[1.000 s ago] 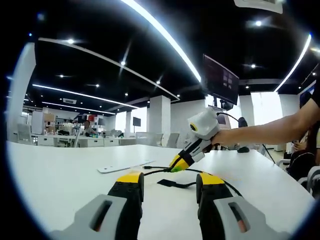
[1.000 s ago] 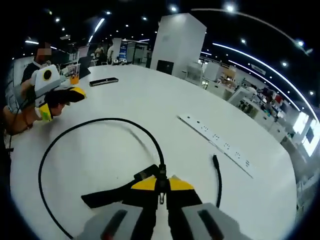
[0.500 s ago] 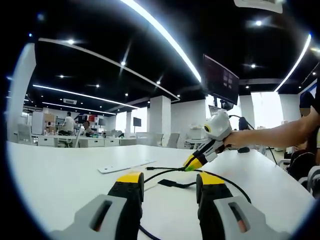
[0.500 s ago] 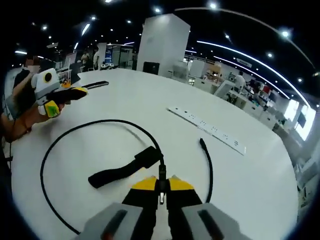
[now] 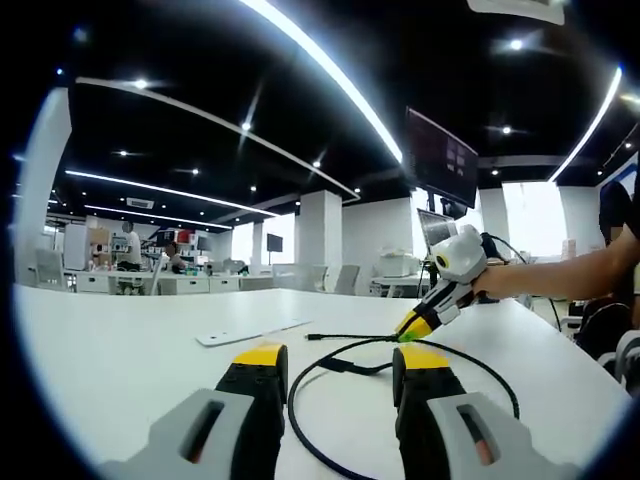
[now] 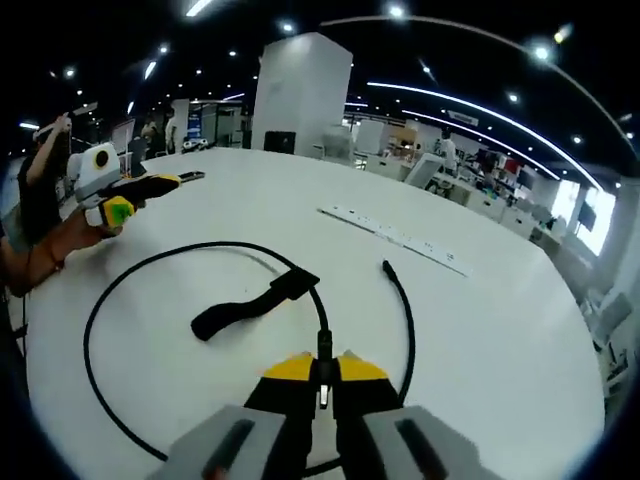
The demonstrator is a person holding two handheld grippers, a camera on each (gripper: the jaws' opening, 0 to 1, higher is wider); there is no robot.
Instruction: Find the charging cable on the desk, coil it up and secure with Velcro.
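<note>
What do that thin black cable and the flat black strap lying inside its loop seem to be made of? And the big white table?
The thin black cable looks like rubber or plastic sheathing: matte, bending in a smooth loop. The flat black strap seems to be soft fabric, likely Velcro: dull, limp and slightly wavy. The big white table appears to be smooth laminate or painted board with a faint sheen; which one is unclear.

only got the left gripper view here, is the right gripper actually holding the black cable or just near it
Observer: Holding it. In the right gripper view the right gripper is shut on the thin black charging cable.
Operator: where's the velcro
Observer: The black Velcro strap lies flat on the white desk, inside the cable's loop, attached to the cable at one end.
Operator: free end of the cable?
Observer: Its plug tip rests on the desk, short of the long white power strip.
</note>
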